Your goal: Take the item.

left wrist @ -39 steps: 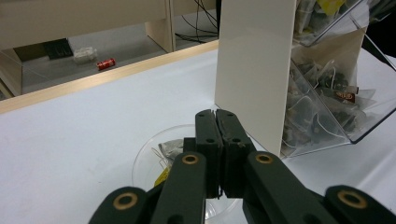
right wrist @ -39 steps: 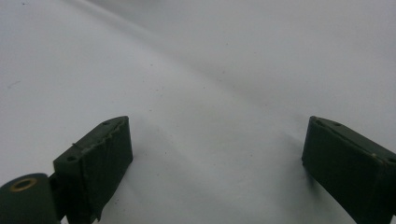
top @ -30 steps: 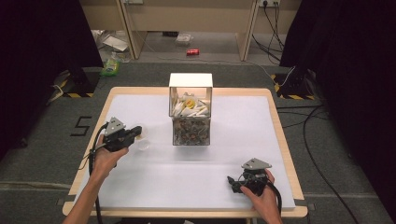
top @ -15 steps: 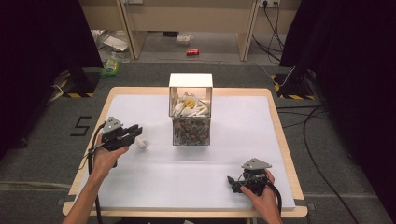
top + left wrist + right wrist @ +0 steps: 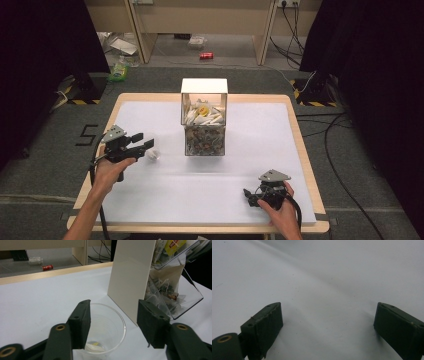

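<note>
Where cup (image 5: 105, 327) stands, dispenser (image 5: 140, 282) beside

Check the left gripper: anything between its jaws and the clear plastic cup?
Nothing visible. The left gripper has just been opening its jaws, and the clear plastic cup sits upright directly between them with a small gap each side. The tea bag dispenser stands just beyond the cup, not in the path.
</note>
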The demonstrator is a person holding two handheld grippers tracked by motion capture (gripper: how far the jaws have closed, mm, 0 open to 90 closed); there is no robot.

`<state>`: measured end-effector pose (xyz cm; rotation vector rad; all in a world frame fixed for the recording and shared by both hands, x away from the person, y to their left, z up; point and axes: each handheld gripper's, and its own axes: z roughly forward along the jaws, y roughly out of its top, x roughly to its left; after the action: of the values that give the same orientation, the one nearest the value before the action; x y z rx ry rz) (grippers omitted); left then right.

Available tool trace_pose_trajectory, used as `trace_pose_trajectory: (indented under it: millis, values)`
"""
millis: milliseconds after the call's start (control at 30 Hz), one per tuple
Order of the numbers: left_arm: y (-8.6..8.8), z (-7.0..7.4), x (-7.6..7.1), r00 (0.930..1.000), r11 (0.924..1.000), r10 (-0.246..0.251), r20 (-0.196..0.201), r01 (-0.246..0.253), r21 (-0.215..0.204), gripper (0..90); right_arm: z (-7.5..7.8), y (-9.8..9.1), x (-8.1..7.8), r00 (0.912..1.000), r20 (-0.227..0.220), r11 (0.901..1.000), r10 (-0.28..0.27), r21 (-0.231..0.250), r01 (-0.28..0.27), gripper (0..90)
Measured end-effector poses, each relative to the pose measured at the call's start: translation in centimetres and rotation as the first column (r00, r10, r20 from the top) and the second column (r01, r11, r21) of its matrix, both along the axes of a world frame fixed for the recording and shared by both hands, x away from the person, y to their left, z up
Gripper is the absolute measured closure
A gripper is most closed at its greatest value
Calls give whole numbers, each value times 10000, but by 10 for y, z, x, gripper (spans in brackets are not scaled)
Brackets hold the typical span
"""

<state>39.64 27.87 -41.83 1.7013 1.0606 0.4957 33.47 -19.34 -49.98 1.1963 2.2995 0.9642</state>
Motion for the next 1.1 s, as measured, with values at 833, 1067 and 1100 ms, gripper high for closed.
trace_pose_trajectory:
  millis: [833,1067,1100]
  values:
    - [16,-3,-30,9999,9998,-111,70,112,-173,149,0,0,0,10000,3,10000,0,-3,0,91]
    - [16,-9,-38,9998,9998,-158,101,159,-129,150,0,0,0,10000,3,10000,0,-5,0,91]
    - [16,-10,-39,9998,9998,-164,108,166,-142,150,0,0,0,10000,4,10000,1,-6,-1,91]
